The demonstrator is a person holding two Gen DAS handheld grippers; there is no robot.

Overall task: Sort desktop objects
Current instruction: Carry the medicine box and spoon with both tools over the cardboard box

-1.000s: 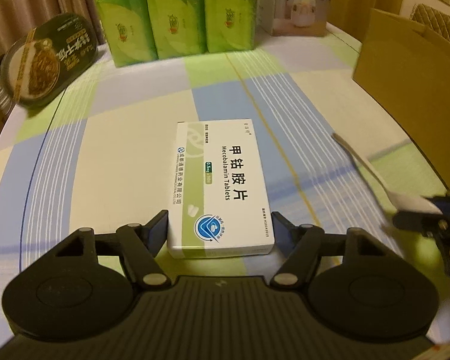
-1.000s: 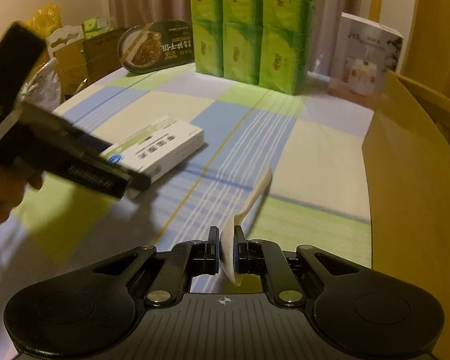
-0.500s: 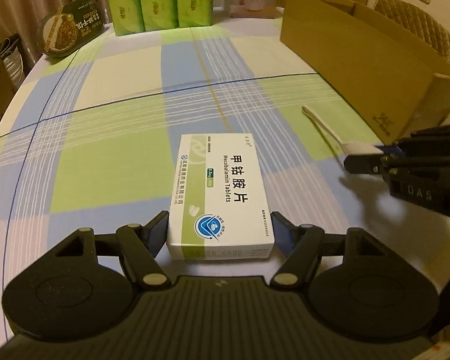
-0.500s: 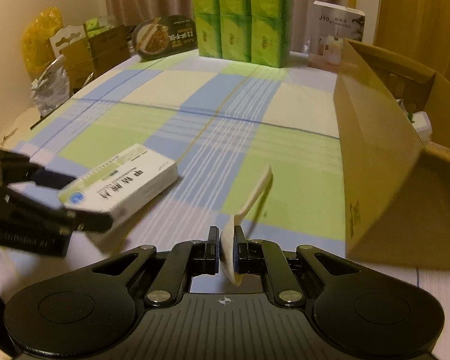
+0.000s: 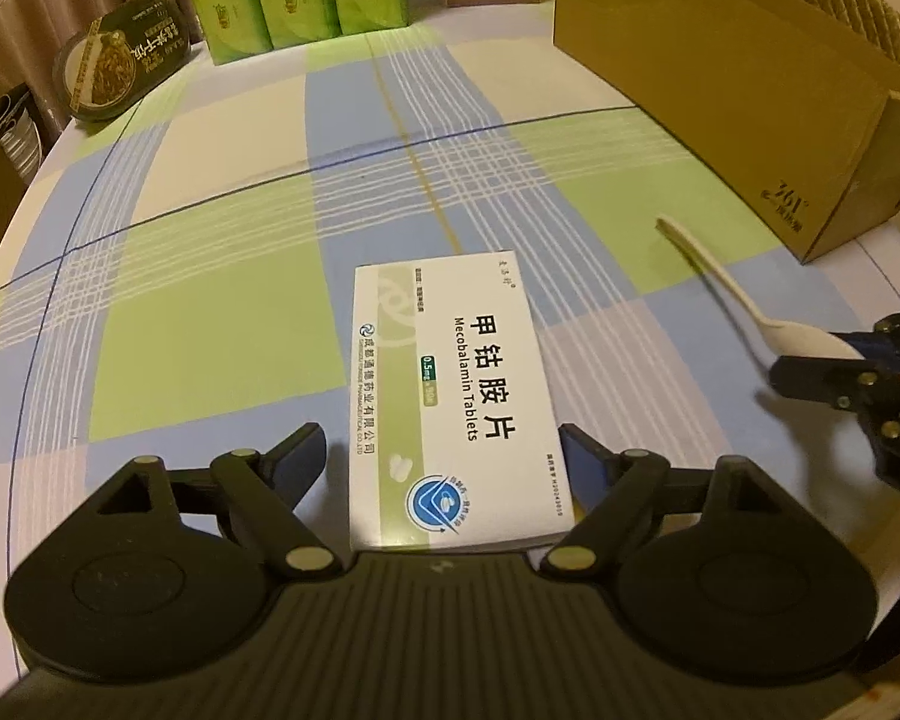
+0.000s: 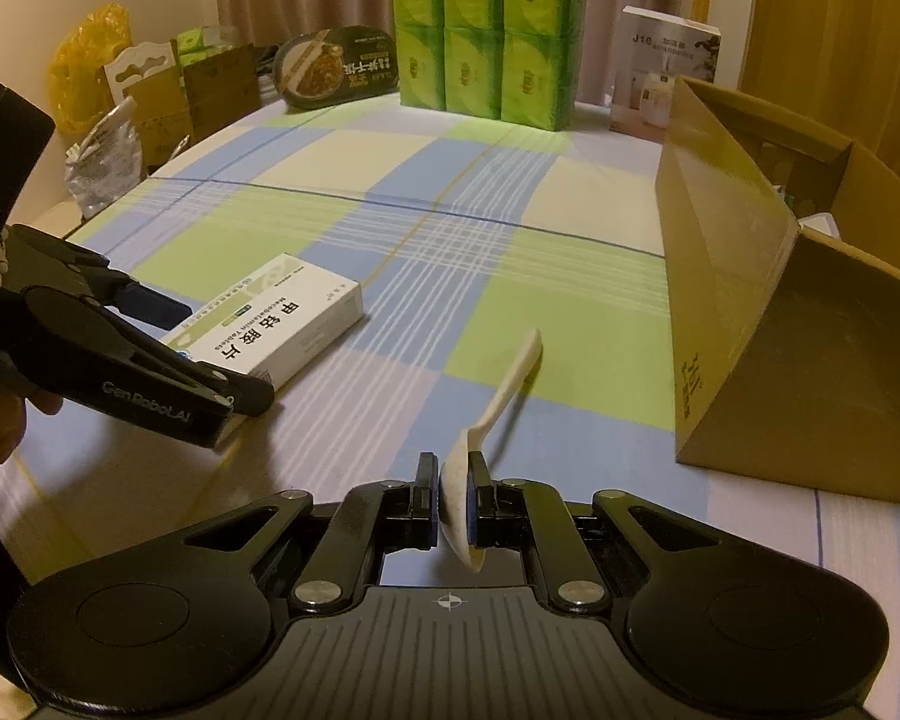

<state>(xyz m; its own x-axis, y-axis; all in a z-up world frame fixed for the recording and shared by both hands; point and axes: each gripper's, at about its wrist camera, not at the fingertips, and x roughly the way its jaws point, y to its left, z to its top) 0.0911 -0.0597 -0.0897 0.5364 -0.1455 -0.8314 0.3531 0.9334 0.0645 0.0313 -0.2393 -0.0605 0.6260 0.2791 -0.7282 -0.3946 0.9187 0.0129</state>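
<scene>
On the checked tablecloth (image 5: 222, 324), left gripper (image 5: 444, 450) jaws opening, pads clear of the white tablet box (image 5: 450, 396) lying flat between them, right gripper (image 6: 453, 492) clamped on a white spoon's (image 6: 498, 402) bowl, handle pointing away, cardboard box (image 6: 750, 312) beyond at right.

A white tablet box (image 5: 456, 396) is seen on the desk (image 5: 222, 324) between the opening jaws of the left tool (image 5: 444, 456), untouched.

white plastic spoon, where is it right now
The white plastic spoon is clamped by its bowl in the shut right gripper, handle pointing out over the checked tablecloth, between the white medicine box and the brown cardboard box.
</scene>
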